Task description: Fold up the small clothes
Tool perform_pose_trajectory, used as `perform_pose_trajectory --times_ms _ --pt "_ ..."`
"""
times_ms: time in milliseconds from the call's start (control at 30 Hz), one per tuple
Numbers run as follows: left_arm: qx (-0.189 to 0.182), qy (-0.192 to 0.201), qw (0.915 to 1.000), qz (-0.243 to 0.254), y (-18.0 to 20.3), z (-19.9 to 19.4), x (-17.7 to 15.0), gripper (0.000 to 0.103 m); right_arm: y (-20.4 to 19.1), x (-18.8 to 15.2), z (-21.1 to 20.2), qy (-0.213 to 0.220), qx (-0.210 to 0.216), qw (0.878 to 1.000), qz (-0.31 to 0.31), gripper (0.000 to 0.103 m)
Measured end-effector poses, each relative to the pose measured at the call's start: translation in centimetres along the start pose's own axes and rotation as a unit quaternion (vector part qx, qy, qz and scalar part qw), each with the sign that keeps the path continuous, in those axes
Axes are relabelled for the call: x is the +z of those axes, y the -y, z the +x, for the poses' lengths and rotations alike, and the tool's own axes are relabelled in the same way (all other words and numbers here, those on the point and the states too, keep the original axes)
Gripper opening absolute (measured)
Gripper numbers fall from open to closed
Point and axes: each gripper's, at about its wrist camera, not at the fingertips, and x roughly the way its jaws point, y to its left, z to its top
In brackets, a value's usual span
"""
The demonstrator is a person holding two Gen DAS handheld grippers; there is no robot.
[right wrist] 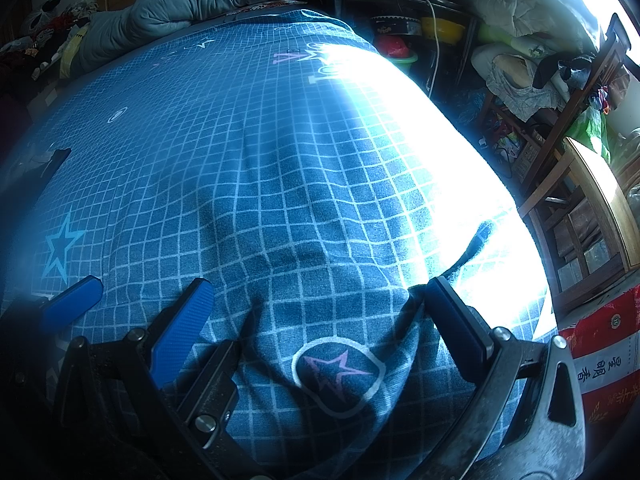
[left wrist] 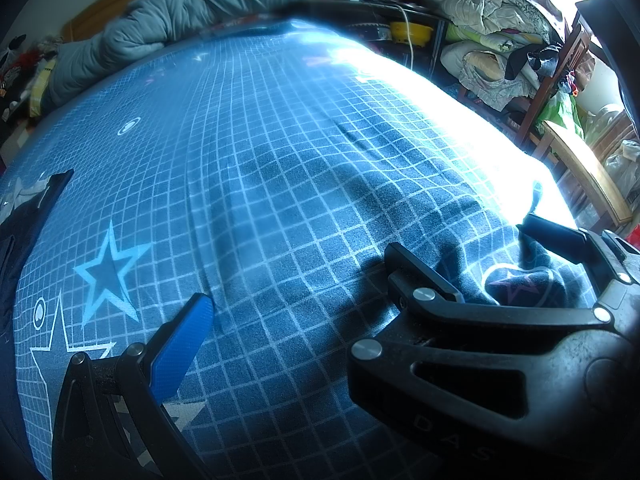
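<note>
A dark navy garment (left wrist: 28,216) with a pale label lies at the bed's left edge, far from both grippers; it shows again as the dark garment (right wrist: 48,160) in the right wrist view. My left gripper (left wrist: 298,280) is open low over the checked blue bedsheet (left wrist: 260,140), holding nothing. My right gripper (right wrist: 320,284) is open, its fingers standing either side of a raised sheet fold with a pink star badge (right wrist: 340,372). The two grippers overlap side by side; the left one's blue pad (right wrist: 72,304) shows at the left.
A rolled grey quilt (left wrist: 168,20) lies along the bed's far end. Beyond the sunlit right bed edge stand a wooden chair (right wrist: 592,200), shelves with piled bedding (left wrist: 492,12) and a red printed sack (right wrist: 600,364).
</note>
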Motion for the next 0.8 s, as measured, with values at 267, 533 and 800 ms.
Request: perform_pose_trajectory --times_ms 267,533,800 --pt "0.000 0.000 1.0000 0.000 0.01 -0.01 0.00 0.103 0.01 0.00 0.00 0.000 0.000 1.000 0.000 0.103" --pt "0.000 0.000 1.0000 0.000 0.03 -0.06 0.01 0.103 -0.01 0.01 -0.05 0.000 0.000 1.000 0.000 0.103" --pt "0.000 0.000 1.0000 0.000 0.01 0.00 0.01 0.103 0.13 0.19 0.20 0.000 -0.001 1.000 0.000 0.103"
